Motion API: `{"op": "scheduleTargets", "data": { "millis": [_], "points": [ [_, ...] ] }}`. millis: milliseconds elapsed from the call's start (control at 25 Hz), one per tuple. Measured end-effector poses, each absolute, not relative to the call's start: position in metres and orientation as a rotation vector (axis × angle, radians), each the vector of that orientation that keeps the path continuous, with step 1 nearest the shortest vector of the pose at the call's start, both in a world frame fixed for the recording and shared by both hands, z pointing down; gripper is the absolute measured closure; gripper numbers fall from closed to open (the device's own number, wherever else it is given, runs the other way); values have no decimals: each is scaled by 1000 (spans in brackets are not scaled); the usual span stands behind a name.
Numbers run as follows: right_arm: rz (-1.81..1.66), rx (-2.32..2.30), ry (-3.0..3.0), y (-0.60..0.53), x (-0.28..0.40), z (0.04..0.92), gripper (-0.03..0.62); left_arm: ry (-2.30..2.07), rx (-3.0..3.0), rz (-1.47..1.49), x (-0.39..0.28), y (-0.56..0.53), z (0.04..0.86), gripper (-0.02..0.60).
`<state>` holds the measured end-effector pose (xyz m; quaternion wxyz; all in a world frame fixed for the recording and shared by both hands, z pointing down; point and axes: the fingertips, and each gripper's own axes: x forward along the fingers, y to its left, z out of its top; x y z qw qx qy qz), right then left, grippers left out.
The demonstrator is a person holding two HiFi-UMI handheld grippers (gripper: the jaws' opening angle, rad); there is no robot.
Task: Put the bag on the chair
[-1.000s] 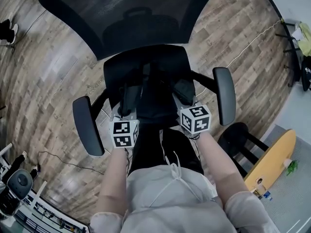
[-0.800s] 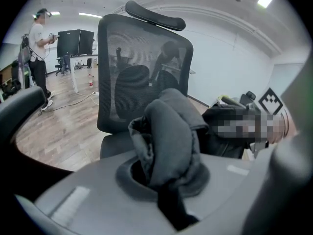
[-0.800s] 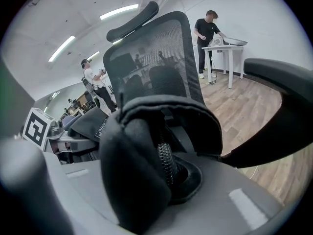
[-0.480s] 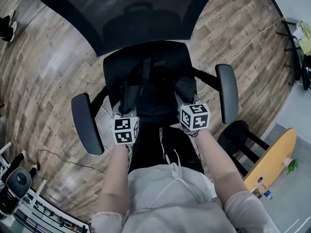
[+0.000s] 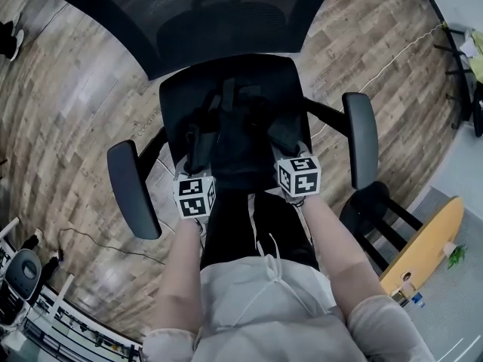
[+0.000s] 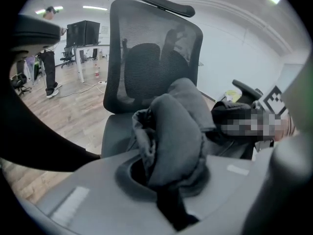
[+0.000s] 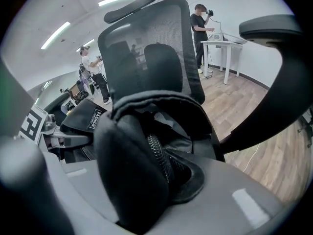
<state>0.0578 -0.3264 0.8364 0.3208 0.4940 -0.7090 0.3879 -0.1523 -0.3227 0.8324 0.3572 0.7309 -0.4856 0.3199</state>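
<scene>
A black fabric bag (image 5: 238, 138) hangs low over the black seat (image 5: 181, 100) of an office chair, between my two grippers; I cannot tell whether it touches the seat. My left gripper (image 5: 199, 134) grips the bag's left side, and grey-black fabric (image 6: 171, 131) bulges up out of its shut jaws (image 6: 168, 192). My right gripper (image 5: 278, 132) holds the right side by the zipper edge (image 7: 156, 155). Its jaws (image 7: 146, 185) have just been opening a little, but the fabric still sits pinched between them.
The mesh backrest (image 5: 189, 21) rises behind the seat, with armrests at left (image 5: 132, 191) and right (image 5: 361, 138). A black stool (image 5: 370, 210) and a wooden board (image 5: 423, 243) stand to my right on the wood floor. People and desks show far off.
Both grippers have sunk with the bag toward the chair seat. The bag now lies lower and closer to the seat's middle.
</scene>
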Motion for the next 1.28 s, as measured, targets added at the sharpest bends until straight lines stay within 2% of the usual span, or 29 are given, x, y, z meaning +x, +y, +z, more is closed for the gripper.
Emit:
{"op": "scheduleTargets", "data": {
  "millis": [480, 640, 760, 800, 880, 1040, 1160, 1280],
  "points": [
    [1037, 1330, -1872, -306, 58, 865, 502, -1264, 1877, 827, -156, -321, 856, 542],
    [1024, 1348, -1882, -304, 61, 860, 485, -1272, 1877, 790, -155, -316, 851, 524],
    [999, 1353, -1912, -302, 58, 856, 402, -1273, 1858, 744, -156, -310, 847, 464],
    [980, 1351, -1922, -301, 57, 854, 363, -1283, 1845, 733, -157, -307, 846, 418],
    [944, 1356, -1933, -300, 57, 849, 310, -1320, 1824, 732, -160, -303, 845, 367],
    [956, 1430, -1892, -296, 66, 844, 215, -1372, 1823, 714, -162, -298, 838, 316],
    [1020, 1513, -1844, -286, 80, 842, 203, -1367, 1843, 695, -160, -291, 830, 258],
    [1037, 1507, -1849, -271, 84, 840, 204, -1374, 1850, 693, -160, -279, 824, 245]
  ]
}}
